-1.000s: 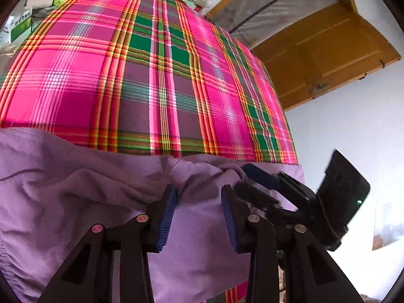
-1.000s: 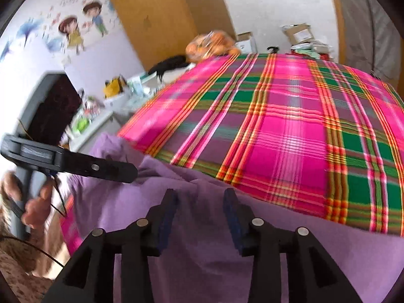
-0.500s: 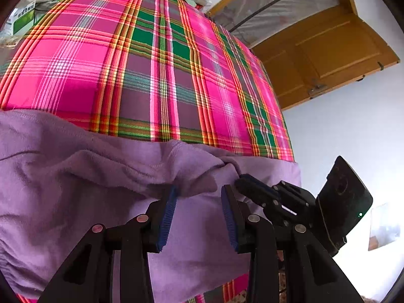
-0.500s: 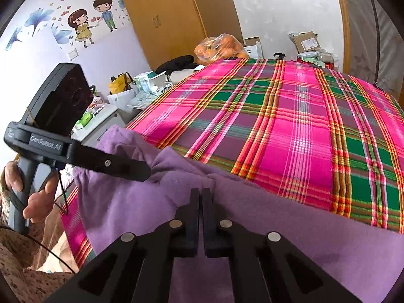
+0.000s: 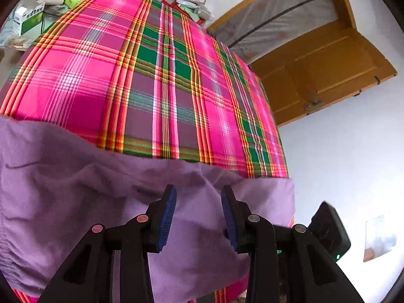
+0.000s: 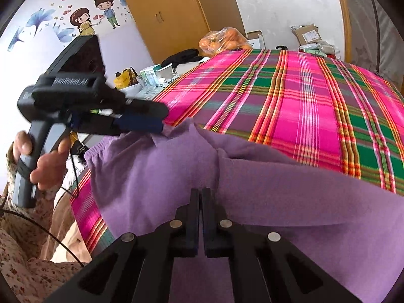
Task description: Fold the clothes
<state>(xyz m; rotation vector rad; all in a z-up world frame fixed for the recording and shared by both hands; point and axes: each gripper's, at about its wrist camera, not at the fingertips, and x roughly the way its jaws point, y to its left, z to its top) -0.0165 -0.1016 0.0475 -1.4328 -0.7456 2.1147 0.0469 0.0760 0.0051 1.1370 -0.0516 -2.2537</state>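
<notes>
One purple garment (image 5: 75,202), two grippers, one plaid sheet (image 5: 156,75) under it all. Garment spread over the near edge of the sheet, long axis running 9 to 3 in both wrist views, elastic waistband end out at 9 in the right view, bunched ridge of cloth rising toward 12 in the middle.

Left gripper (image 5: 198,212): jaws apart, blue pads either side of a raised fold, cloth between them but no squeeze visible, so released. Same gripper seen from the right camera at 10, held in a hand (image 6: 43,164), tips right at the garment's far corner.

Right gripper (image 6: 200,217): jaws clenched tight together, just snapped closed, tips at the foot of that ridge; thin pinch of cloth between them looks likely, can't tell for sure

Box (image 5: 27,19) at 10 in the left view, door (image 5: 320,73) at 2
</notes>
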